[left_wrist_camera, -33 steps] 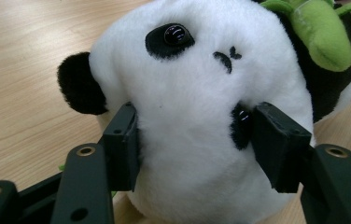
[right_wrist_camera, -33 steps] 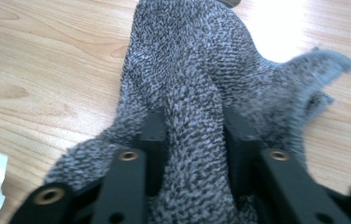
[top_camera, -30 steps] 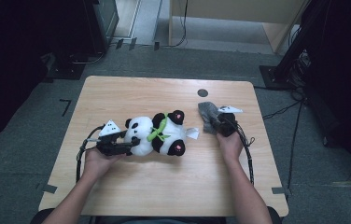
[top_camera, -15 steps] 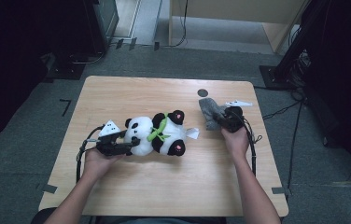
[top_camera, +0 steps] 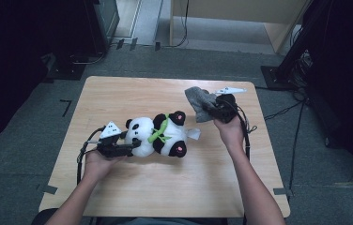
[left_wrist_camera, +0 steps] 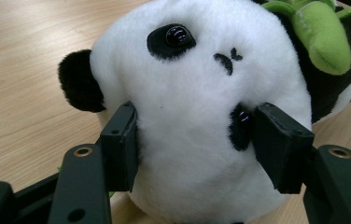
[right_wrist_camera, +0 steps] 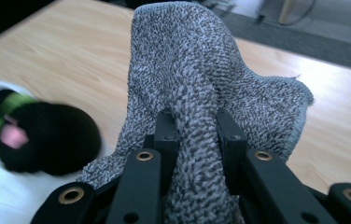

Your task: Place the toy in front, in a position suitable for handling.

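Note:
A black-and-white plush panda (top_camera: 158, 136) with a green scarf lies on its back on the wooden table (top_camera: 118, 93), head toward the left. My left gripper (top_camera: 130, 147) has its pads against both sides of the panda's head (left_wrist_camera: 197, 93); its jaws have just been opening a little, and the head still sits squeezed between them. My right gripper (top_camera: 208, 110) is shut on a grey terry cloth (top_camera: 197, 100), held up above the table's far right. In the right gripper view the cloth (right_wrist_camera: 187, 60) drapes over and between the jaws.
A white tag (top_camera: 194, 134) sticks out from the panda's side. Cables trail off both grippers and over the table's right edge (top_camera: 268, 140). Dark equipment and stands surround the table on the floor.
My right gripper has risen with the grey cloth, lifting it off the table and toward the far edge. The left hand and the panda have stayed where they were.

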### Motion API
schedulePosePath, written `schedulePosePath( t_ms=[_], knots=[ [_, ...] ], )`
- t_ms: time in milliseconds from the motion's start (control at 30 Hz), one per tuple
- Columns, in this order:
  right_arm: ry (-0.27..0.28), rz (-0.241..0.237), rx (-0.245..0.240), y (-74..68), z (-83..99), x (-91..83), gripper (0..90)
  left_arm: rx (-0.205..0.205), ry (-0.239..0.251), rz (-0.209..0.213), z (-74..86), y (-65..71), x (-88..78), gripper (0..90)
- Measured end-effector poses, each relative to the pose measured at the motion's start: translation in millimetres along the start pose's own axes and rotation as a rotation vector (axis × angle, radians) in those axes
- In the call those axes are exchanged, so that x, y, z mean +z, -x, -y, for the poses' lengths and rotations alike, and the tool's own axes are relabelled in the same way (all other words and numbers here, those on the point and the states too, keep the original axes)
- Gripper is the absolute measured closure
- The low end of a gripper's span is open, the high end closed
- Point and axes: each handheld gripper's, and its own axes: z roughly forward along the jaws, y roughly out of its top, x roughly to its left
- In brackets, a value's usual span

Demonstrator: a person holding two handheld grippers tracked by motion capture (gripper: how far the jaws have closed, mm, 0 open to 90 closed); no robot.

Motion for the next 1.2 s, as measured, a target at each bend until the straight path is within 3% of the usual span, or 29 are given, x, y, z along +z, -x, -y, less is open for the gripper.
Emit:
schedulePosePath(
  t_ms=[267,600,800,1200],
  knots=[
    [-0.005,-0.073,-0.064,-37.3,-33.2,2.5,75.5,-0.003,-0.006,-0.002,-0.8,0.4,-0.2,38.3],
    [-0.042,-0.161,-0.111,-83.1,-61.5,20.5,75.6,-0.008,-0.013,0.004,-2.1,-1.1,-0.3,38.2],
    [-0.056,-0.197,-0.163,-113.1,-66.3,35.4,75.7,-0.004,-0.015,0.002,-2.4,-0.9,-0.5,38.2],
    [-0.121,-0.262,-0.187,-156.8,-64.2,71.8,75.6,0.001,-0.018,0.001,-2.2,-0.5,-1.3,38.3]
  ],
)
